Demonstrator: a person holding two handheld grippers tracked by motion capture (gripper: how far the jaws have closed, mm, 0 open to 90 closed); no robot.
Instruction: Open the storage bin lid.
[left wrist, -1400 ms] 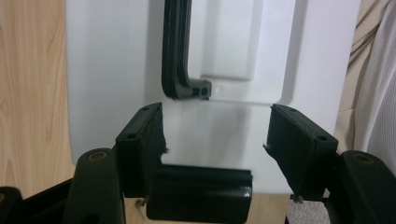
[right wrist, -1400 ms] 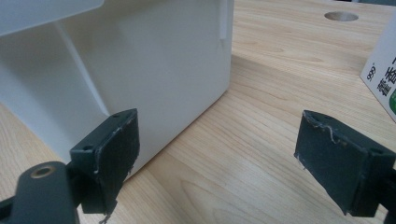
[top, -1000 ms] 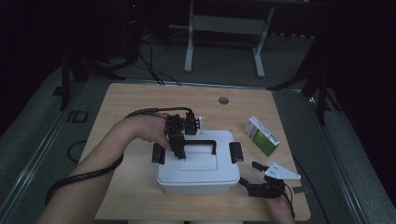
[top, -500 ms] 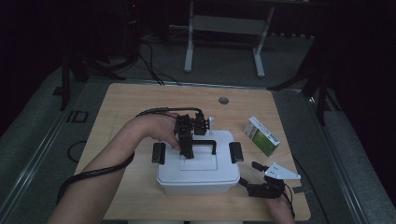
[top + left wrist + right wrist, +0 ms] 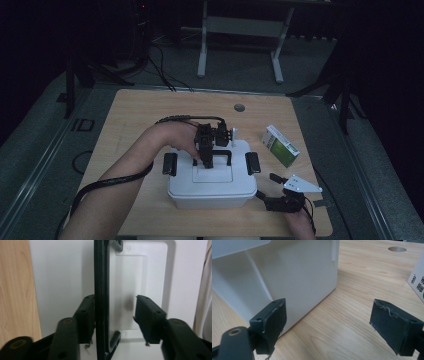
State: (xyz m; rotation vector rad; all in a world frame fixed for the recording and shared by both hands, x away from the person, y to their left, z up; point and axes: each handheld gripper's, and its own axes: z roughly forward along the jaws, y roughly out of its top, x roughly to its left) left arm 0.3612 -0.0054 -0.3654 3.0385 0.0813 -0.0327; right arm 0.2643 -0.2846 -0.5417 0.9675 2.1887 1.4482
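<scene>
A white lidded box (image 5: 210,189) stands at the table's front centre with a black handle (image 5: 222,152) on its lid. My left gripper (image 5: 206,161) is over the lid, open, with its jaws on either side of the handle. In the left gripper view the handle (image 5: 101,300) stands upright against the left jaw, the right jaw stays apart from it, and my left gripper (image 5: 115,317) points down at the lid (image 5: 62,277). My right gripper (image 5: 266,186) is low by the box's front right corner, open and holding nothing. From my right gripper (image 5: 328,320) the box wall (image 5: 294,270) is close.
Black latches (image 5: 170,164) (image 5: 252,163) sit on the box's left and right sides. A green and white carton (image 5: 280,145) lies to the box's right, its edge (image 5: 418,282) near the right gripper. A round hole (image 5: 239,107) is in the far tabletop.
My left gripper has shifted a little to the right over the lid, onto the handle. The right gripper has stayed put.
</scene>
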